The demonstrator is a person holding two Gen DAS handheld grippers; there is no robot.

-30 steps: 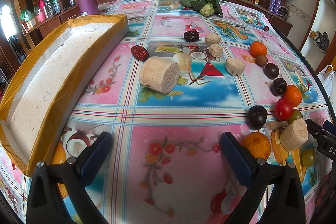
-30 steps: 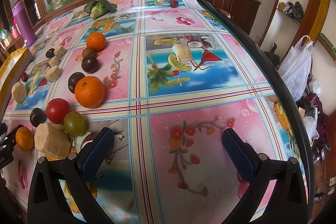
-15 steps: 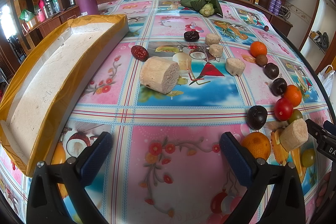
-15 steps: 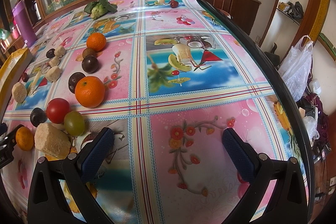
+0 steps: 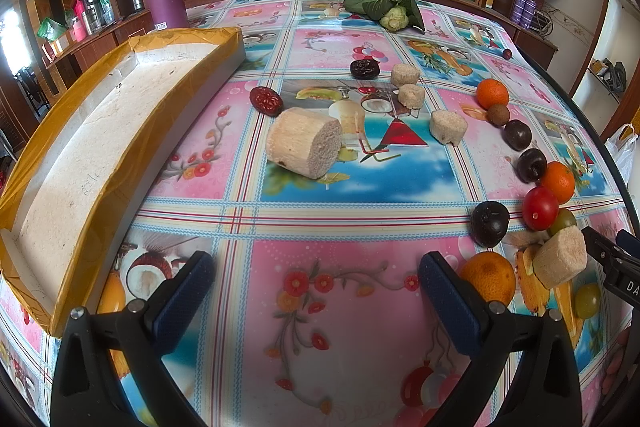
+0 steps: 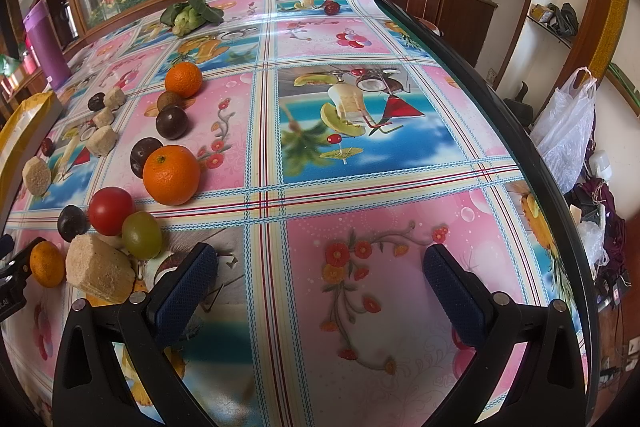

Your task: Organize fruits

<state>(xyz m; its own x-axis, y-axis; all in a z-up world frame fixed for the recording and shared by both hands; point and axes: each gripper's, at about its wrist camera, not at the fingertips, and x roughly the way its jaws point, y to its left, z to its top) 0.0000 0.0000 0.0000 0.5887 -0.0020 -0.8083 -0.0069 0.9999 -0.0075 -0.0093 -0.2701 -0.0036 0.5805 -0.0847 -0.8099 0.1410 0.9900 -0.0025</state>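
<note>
Fruits sit in a curved row near the table's (image 5: 360, 211) right edge. Left gripper (image 5: 316, 291) and right gripper (image 6: 320, 283) are both wide open, holding nothing. An orange (image 5: 488, 277) sits just beside the left gripper's right finger. A foam tray (image 5: 104, 131) lies along the left edge.

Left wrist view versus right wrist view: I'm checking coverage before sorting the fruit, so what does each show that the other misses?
Only the left wrist view shows the long tray's whole inside and the green grape nearest the camera. Only the right wrist view shows the white plastic bag whole, beside the table. Both show the red tomato, the leafy green bundle, and their own open gripper: left gripper, right gripper.
</note>
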